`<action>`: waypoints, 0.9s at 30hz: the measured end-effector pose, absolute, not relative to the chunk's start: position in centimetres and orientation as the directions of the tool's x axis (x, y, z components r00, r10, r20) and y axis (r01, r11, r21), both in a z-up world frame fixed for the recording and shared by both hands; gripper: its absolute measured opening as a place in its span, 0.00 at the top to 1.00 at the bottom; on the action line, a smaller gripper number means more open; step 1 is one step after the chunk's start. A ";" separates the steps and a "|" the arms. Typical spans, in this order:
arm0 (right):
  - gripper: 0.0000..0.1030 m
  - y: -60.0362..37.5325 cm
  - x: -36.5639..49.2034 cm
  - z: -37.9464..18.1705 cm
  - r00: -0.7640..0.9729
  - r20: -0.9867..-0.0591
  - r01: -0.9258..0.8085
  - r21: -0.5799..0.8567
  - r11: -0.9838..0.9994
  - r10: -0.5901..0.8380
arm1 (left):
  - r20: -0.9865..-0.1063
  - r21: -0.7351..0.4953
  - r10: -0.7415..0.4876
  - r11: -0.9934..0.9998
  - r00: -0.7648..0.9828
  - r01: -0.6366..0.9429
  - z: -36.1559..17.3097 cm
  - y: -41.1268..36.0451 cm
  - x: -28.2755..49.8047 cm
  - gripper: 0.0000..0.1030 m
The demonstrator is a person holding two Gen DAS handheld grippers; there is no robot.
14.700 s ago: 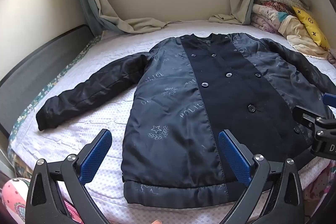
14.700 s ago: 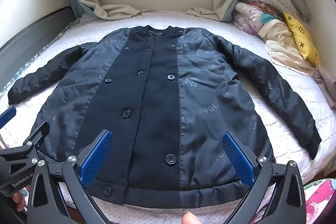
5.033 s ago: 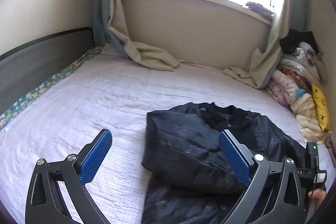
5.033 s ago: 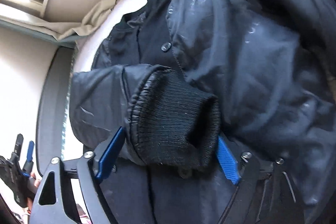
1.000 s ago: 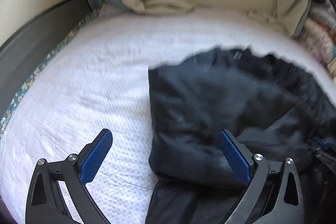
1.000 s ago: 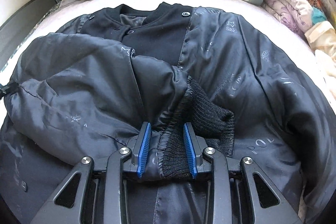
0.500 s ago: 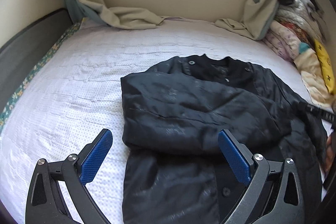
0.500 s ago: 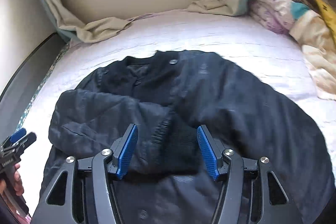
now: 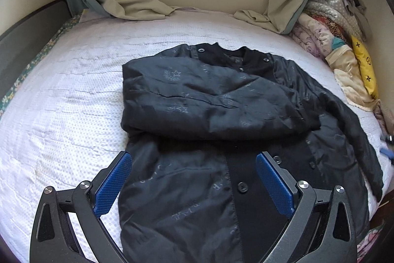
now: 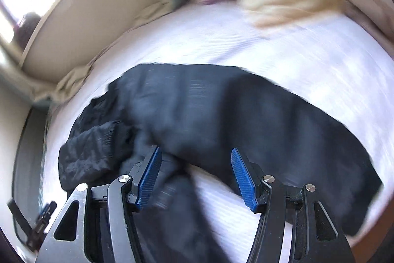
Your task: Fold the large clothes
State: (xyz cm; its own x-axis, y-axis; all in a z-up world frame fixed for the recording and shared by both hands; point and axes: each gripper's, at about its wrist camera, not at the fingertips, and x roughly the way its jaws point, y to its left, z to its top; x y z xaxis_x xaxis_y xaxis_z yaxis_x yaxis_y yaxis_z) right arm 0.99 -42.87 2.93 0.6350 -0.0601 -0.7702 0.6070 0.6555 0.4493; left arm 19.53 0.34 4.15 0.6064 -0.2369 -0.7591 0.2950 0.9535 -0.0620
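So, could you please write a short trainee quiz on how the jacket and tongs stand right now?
1. True or false: one sleeve lies folded across the jacket chest.
2. Which sleeve is not yet folded in? A) the one toward the clothes pile B) the one toward the headboard C) neither
3. Fill in: both the left tongs and the right tongs are ____ and hold nothing.

Key: 1 true; 2 A, the far sleeve lies stretched out on the bed; 3 open.
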 end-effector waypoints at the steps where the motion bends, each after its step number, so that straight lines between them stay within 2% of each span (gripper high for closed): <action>1: 0.45 -44.0 -1.1 2.6 0.633 -0.770 0.642 0.468 0.608 -0.076 | -0.755 -0.067 -0.244 0.952 0.608 0.300 4.3 0.2 19.4 0.01; 8: 0.44 -49.2 -11.2 -0.3 0.607 -0.779 0.771 0.531 0.351 -0.156 | -0.752 -0.064 -0.265 0.941 0.604 0.333 4.5 -1.0 18.5 0.01; 13: 0.43 -50.7 -14.3 -1.9 0.586 -0.786 0.800 0.521 0.297 -0.200 | -0.759 -0.057 -0.263 0.938 0.596 0.342 4.0 -1.5 18.2 0.01; 22: 0.40 -52.3 -15.7 -6.9 0.651 -0.758 0.758 0.646 0.090 -0.039 | -0.764 -0.058 -0.263 0.937 0.589 0.344 3.6 -1.7 18.3 0.01; 27: 0.39 -52.0 -14.6 -7.4 0.622 -0.782 0.778 0.614 0.135 -0.026 | -0.762 -0.061 -0.265 0.938 0.592 0.341 3.7 -1.7 18.3 0.01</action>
State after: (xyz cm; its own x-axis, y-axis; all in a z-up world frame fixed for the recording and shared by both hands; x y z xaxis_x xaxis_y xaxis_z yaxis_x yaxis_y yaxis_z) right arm -14.57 -52.01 -7.38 0.6223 -0.0263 -0.7823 0.7776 0.1352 0.6141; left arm 18.35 -1.69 3.65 0.5915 -0.2646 -0.7616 0.3410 0.9381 -0.0611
